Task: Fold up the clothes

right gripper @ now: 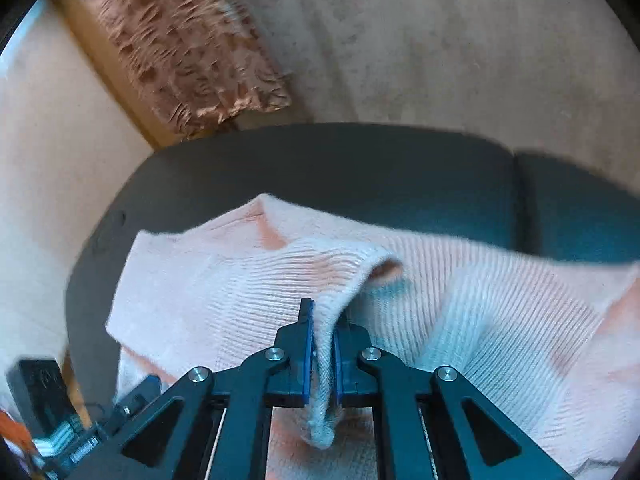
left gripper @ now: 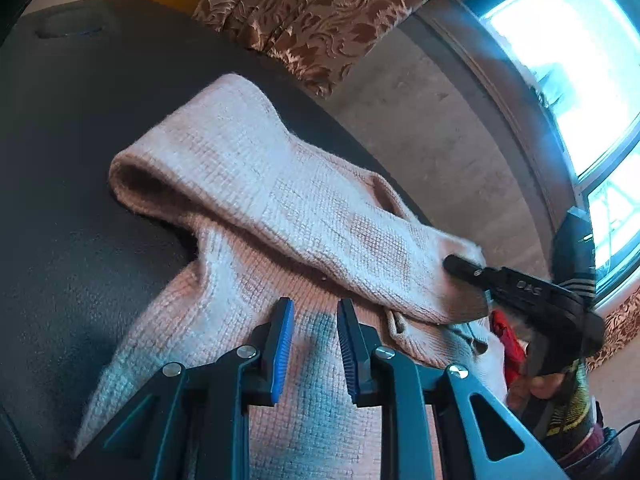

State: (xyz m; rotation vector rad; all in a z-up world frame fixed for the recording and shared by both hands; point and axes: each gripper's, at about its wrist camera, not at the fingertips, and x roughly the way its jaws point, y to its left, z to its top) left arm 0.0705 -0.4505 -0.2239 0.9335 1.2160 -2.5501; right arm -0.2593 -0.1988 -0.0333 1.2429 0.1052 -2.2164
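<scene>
Left gripper (left gripper: 314, 350) angled down, jaws slightly apart, empty. Right gripper (right gripper: 322, 354) clamped on sweater (right gripper: 248, 292) fold.

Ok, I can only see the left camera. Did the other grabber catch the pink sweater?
Observer: Yes, the right gripper is shut on a fold of the sweater.
Operator: Is that bit lying flat?
Observer: No, it stands up in a ridge between the pads, and an end pokes out behind them.
Operator: What's past the sweater?
Observer: The dark cushion, with a seam on its right side.
</scene>
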